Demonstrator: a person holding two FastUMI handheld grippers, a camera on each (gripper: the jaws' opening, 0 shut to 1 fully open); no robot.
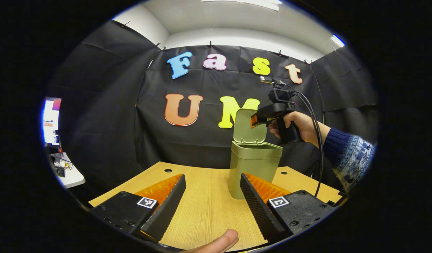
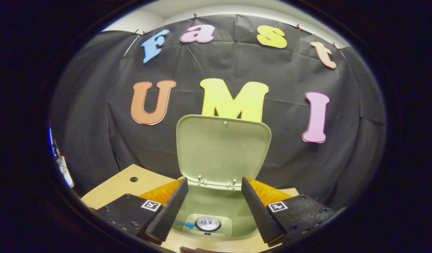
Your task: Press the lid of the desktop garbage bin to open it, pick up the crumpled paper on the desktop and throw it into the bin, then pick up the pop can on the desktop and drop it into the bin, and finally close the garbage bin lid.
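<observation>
My left gripper point(image 1: 212, 200) spreads its fingers wide and empty low over the surface point(image 1: 205, 207). My right gripper point(image 2: 211, 207), fingers also wide and empty, hangs over the green bin point(image 1: 253, 165) at centre frame; its lid point(image 2: 223, 149) stands upright, and the pop can point(image 2: 208, 223) lies inside at bottom centre.
</observation>
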